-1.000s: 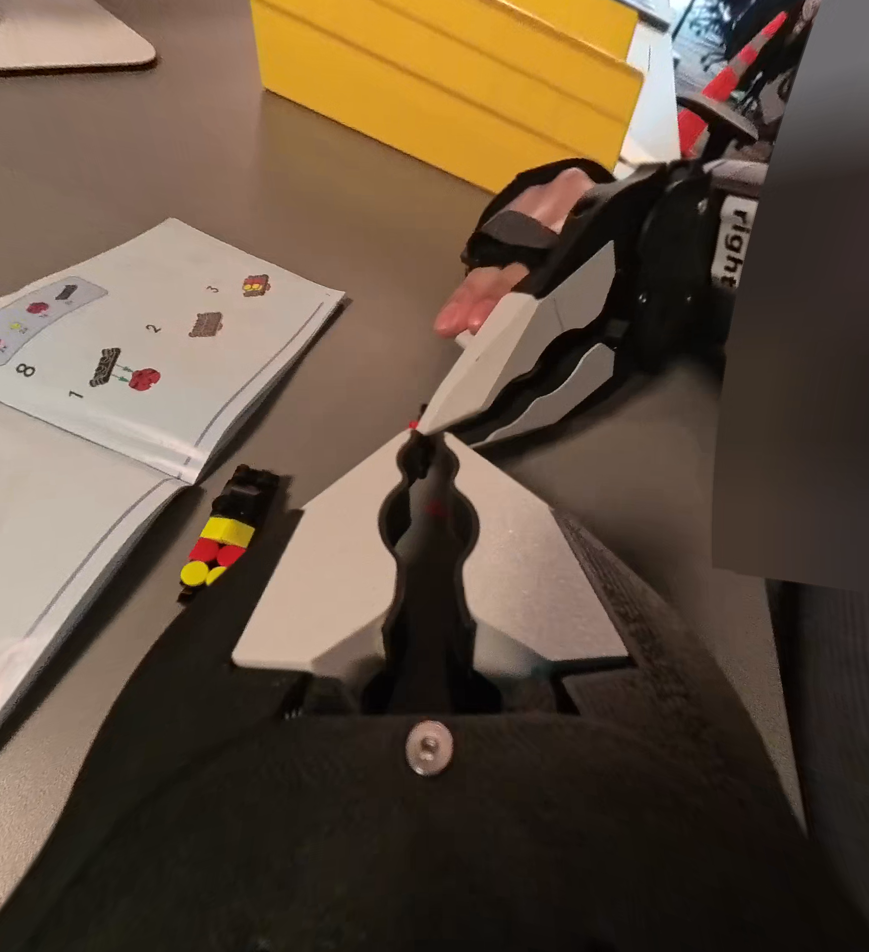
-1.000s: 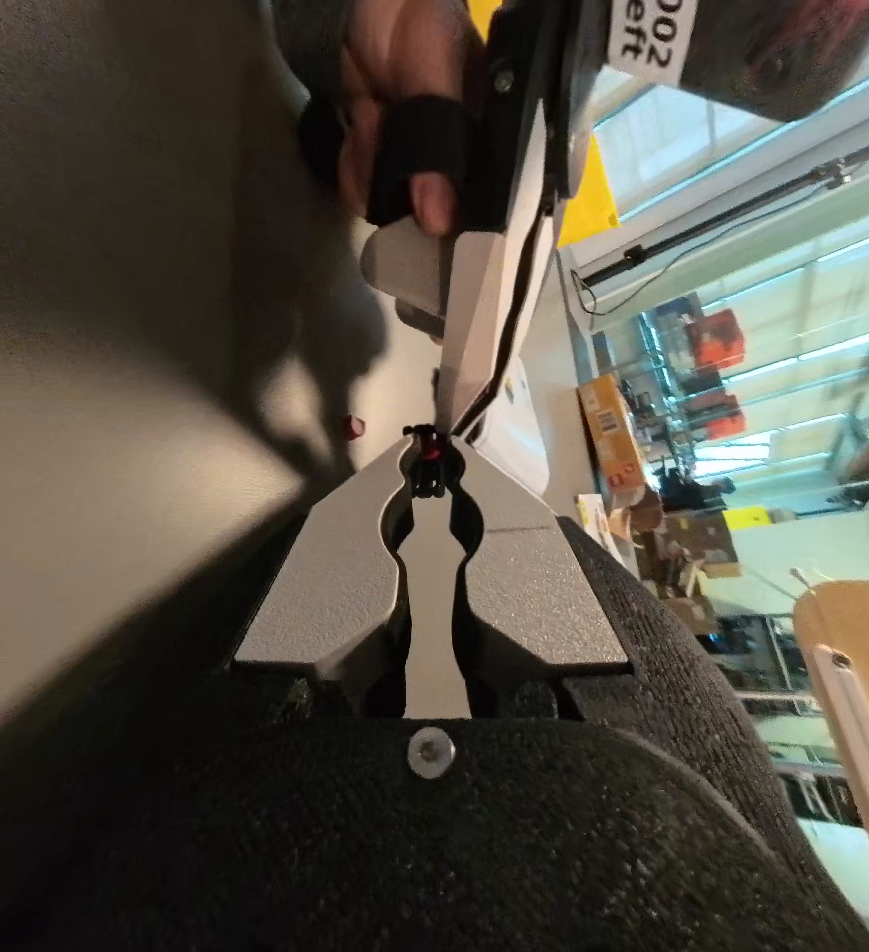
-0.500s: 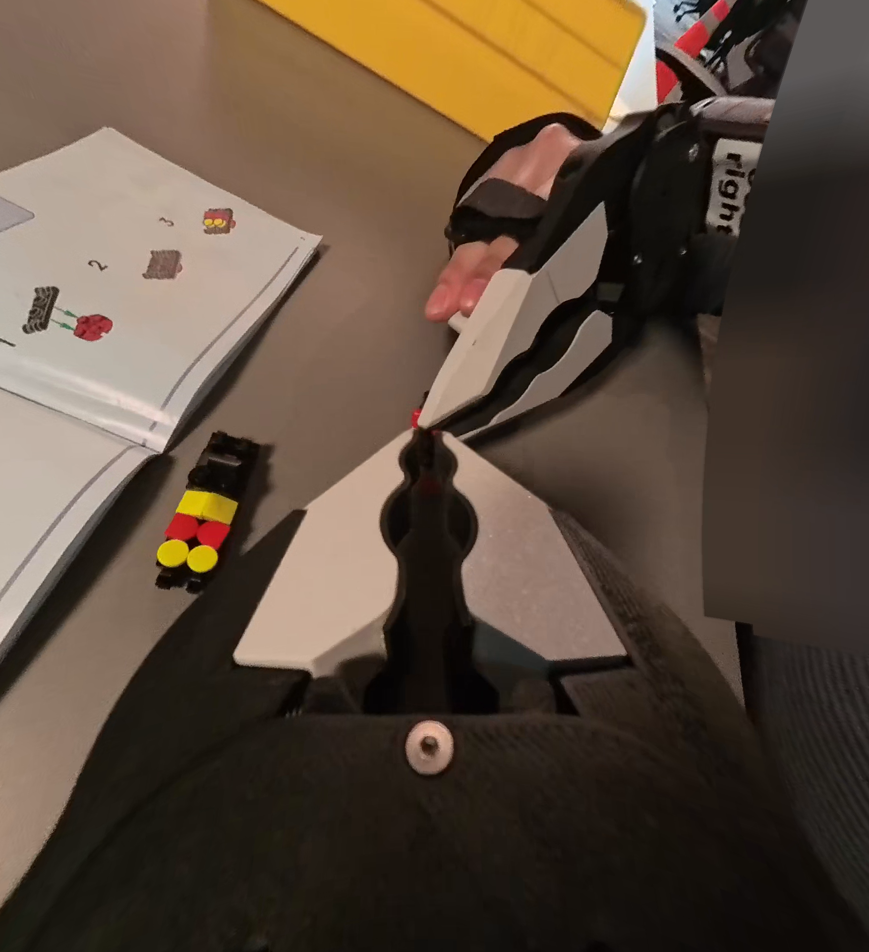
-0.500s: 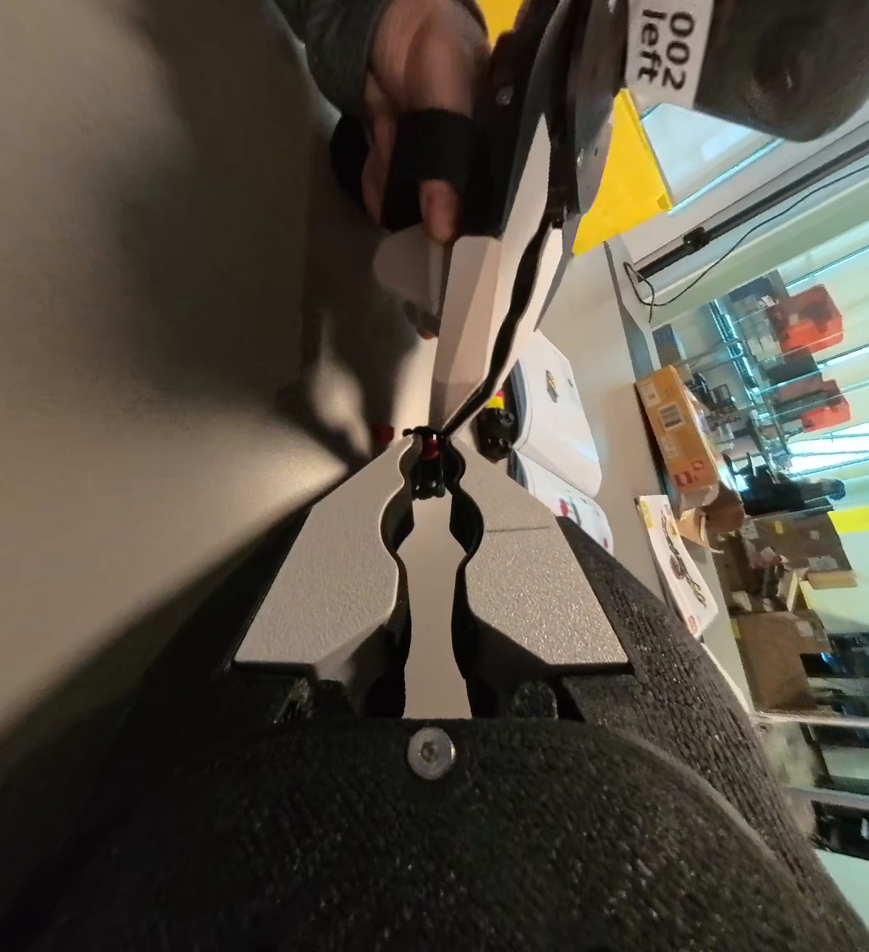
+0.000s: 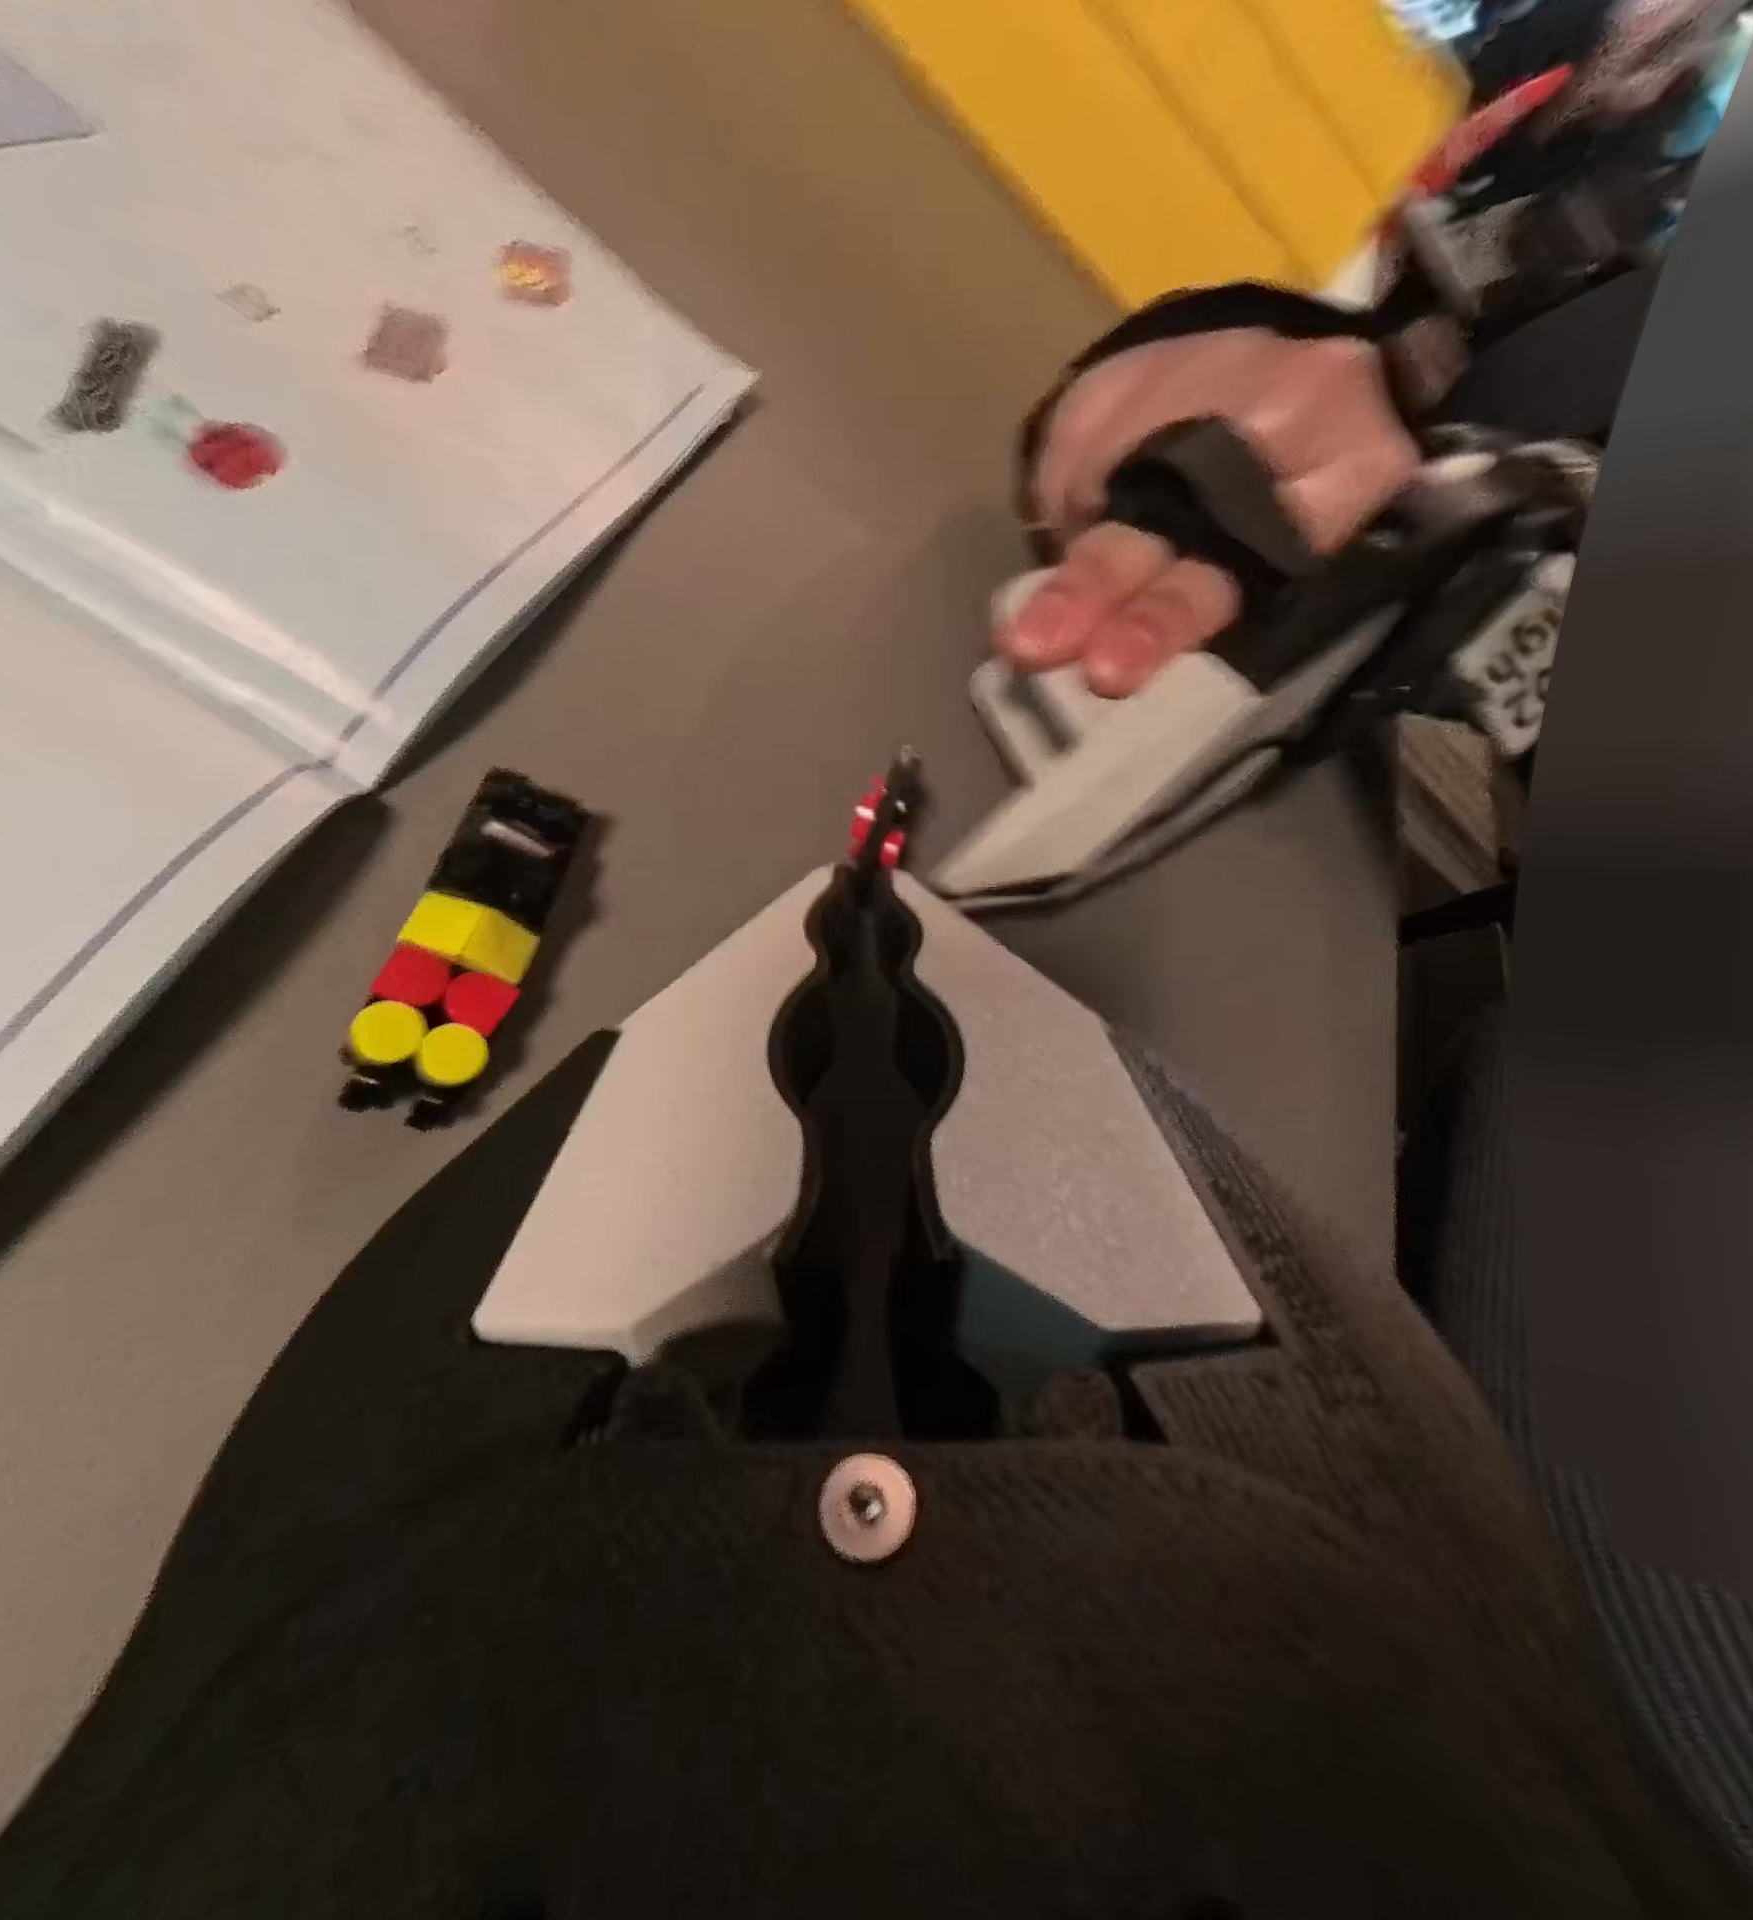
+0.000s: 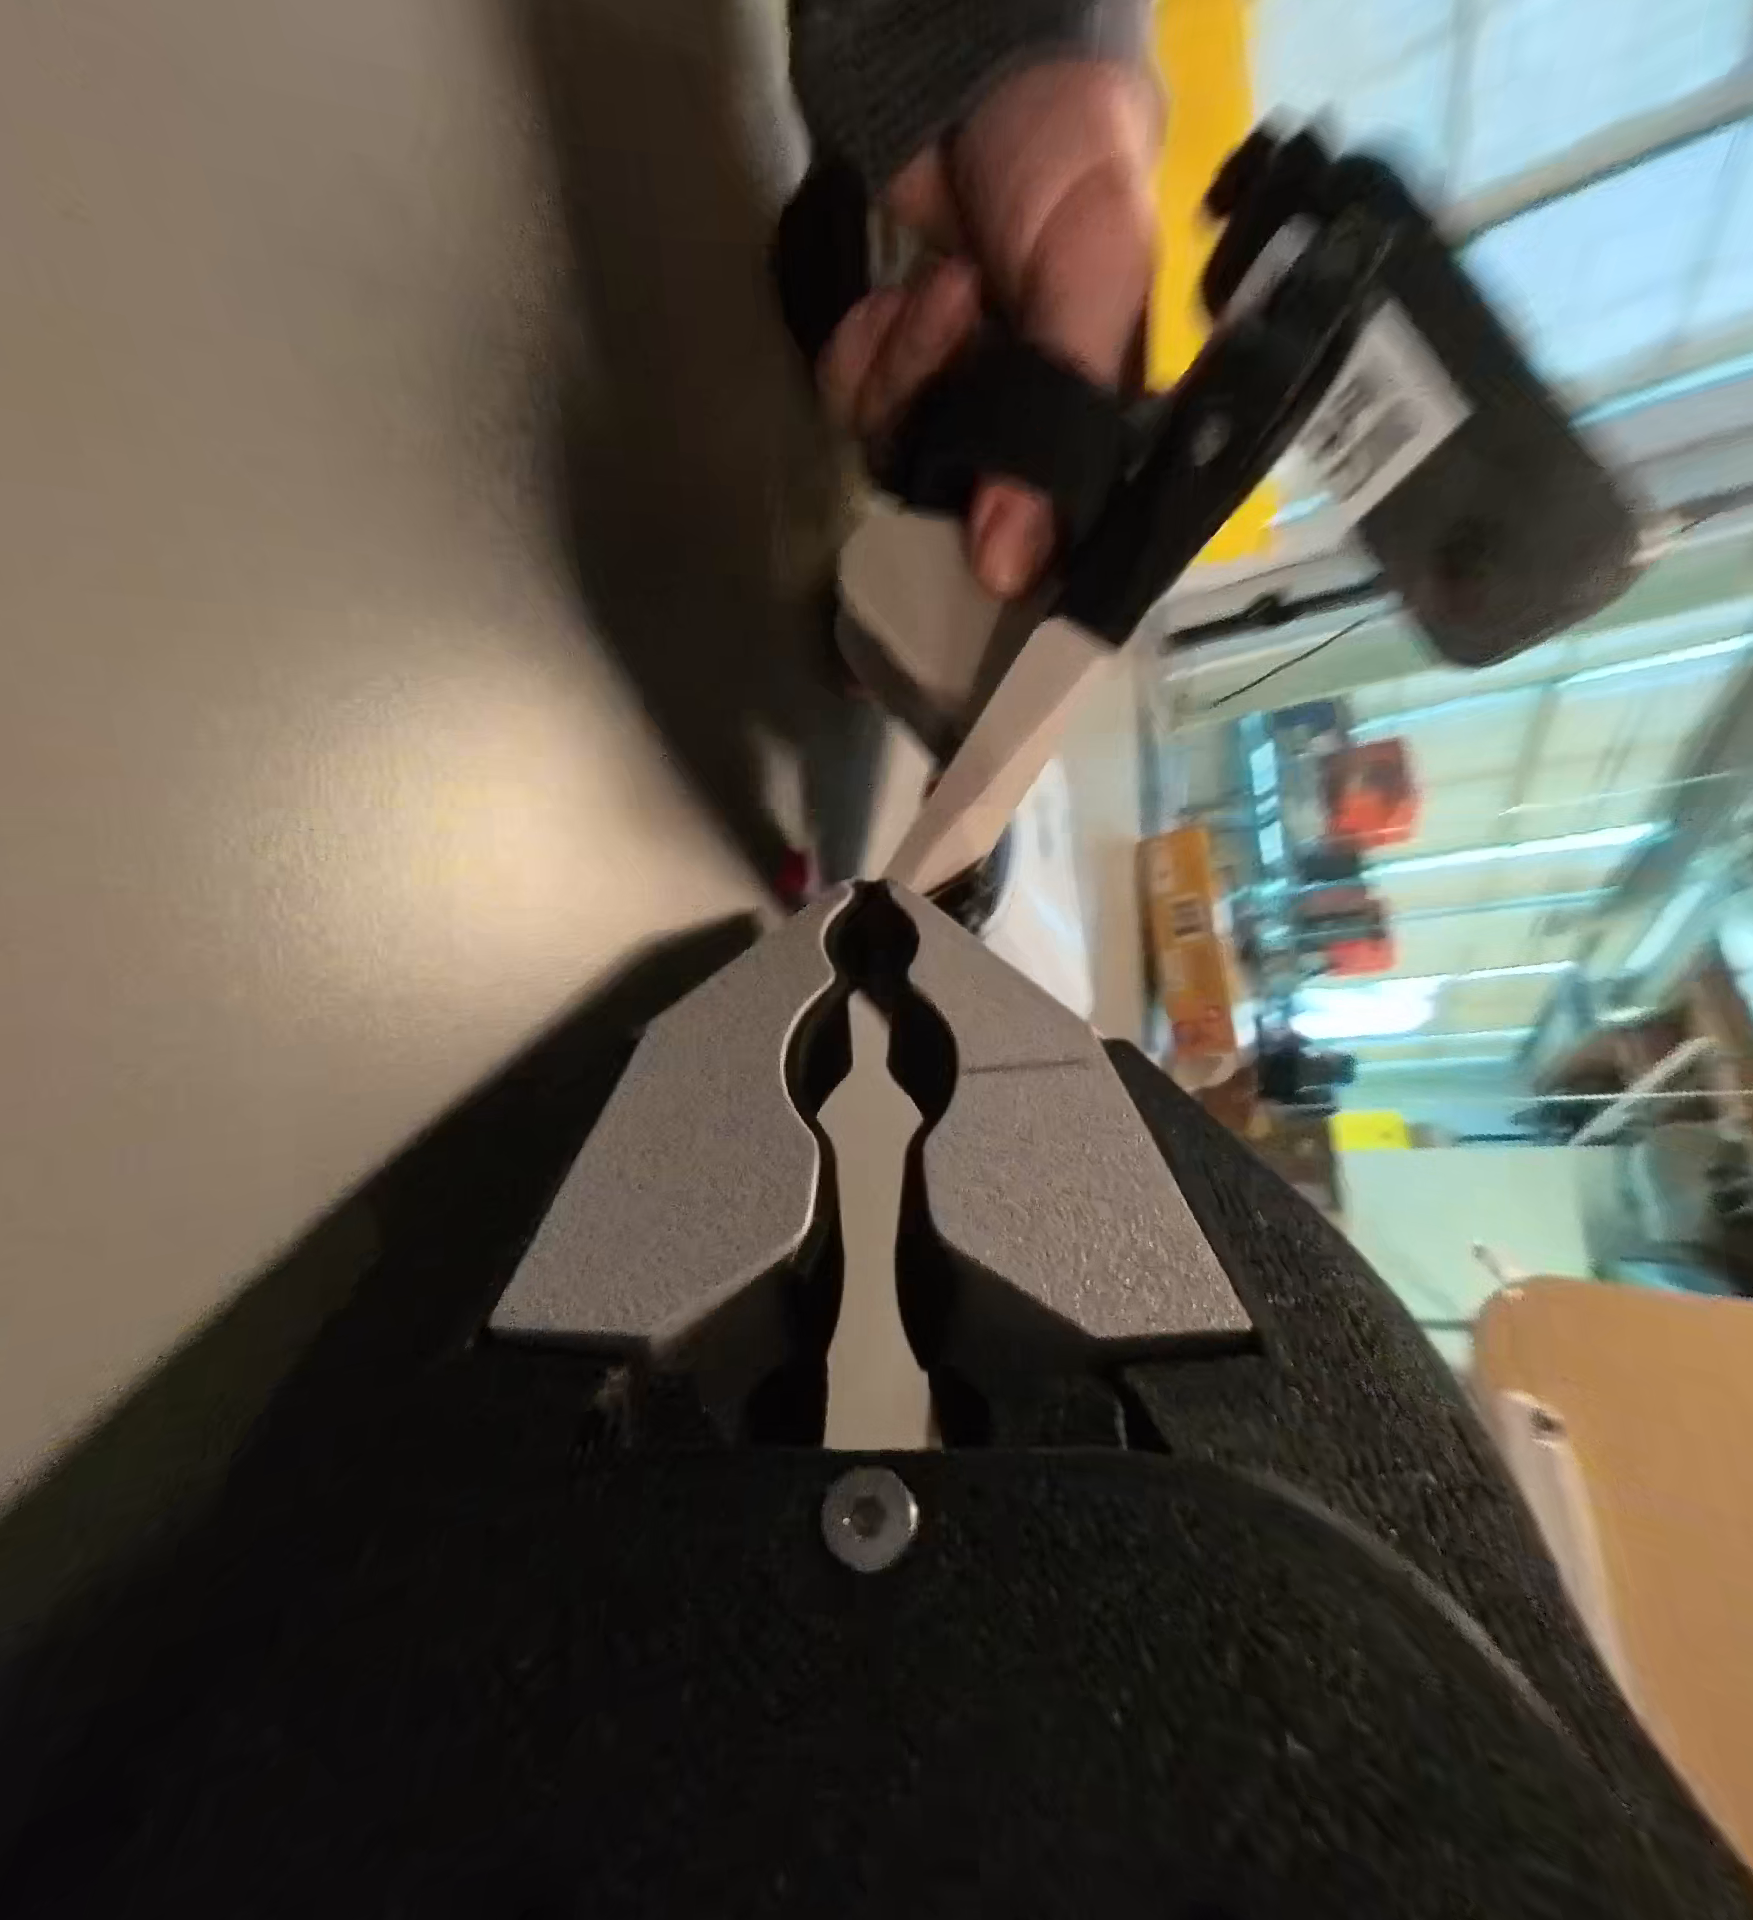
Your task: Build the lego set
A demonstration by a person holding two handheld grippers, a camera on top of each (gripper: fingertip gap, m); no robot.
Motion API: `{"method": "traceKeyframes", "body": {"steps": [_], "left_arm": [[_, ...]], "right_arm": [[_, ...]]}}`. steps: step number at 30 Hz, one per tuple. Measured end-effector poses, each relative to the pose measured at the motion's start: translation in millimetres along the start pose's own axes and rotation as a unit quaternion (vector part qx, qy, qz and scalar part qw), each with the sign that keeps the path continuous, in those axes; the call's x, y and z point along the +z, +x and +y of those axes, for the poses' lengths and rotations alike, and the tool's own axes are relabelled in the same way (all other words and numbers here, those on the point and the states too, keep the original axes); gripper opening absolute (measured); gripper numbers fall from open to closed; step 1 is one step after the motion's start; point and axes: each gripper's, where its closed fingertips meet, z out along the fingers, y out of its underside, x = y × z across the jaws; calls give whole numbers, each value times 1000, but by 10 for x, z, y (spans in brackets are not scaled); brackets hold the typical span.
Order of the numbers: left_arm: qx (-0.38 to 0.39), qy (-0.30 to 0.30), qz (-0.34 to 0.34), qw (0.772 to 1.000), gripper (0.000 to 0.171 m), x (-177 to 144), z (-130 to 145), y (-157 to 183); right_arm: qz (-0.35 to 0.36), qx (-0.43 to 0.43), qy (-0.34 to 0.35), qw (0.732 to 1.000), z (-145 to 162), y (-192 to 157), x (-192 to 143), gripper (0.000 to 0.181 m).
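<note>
Red and black, a tiny lego piece [image 5: 880,821] is sticking out of the tips of the left claw [image 5: 867,883], which is pinching it tight just above the brown surface [image 5: 799,520]. Just to its right, the right claw [image 5: 965,883] is lying low with its tips near that piece but not touching it. In its own view the right claw [image 6: 867,891] is closed, tips together, and holding nothing that I can see. A hand [image 5: 1215,468] in a black strap is gripping it from behind.

To the left of the left claw, a small lego build [image 5: 461,951] is lying flat on the surface: black at the far end, then a yellow block, then two red round bits and two yellow round bits. Right beside it, an open instruction booklet [image 5: 228,468] is lying with pictures of pieces on its page. Farther back, a yellow box [image 5: 1142,135] is sitting on the surface.

From the right wrist view, the left claw [image 6: 913,862] is slanting down, with another hand [image 6: 1017,312] holding it.
</note>
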Motion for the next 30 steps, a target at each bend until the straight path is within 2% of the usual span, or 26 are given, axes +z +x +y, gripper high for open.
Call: {"method": "traceKeyframes", "body": {"steps": [3, 6, 9, 17, 20, 26, 30], "left_arm": [[-2, 6, 2, 1000, 2, -15, -16, -9], [0, 7, 3, 1000, 3, -15, -18, -4], [-7, 10, 10, 1000, 2, -20, -24, 1], [-12, 4, 31, 999, 3, -4, -15, 50], [-9, 0, 40, 999, 3, 3, -8, 76], [-28, 5, 42, 999, 3, 2, -27, 54], [-39, 9, 20, 999, 2, -2, -39, -18]], "right_arm": [[16, -1, 10, 1000, -45, 37, -1, 0], [16, 71, 0, 997, 50, 106, 38, 0], [-14, 122, -20, 992, 123, 60, 101, 1], [-65, 131, -37, 989, 56, -49, 181, 10], [-87, 139, -46, 985, 35, -78, 177, 9], [-25, 13, -54, 998, 27, -65, 141, 4], [42, -88, -28, 995, -95, 27, 74, 0]]}}
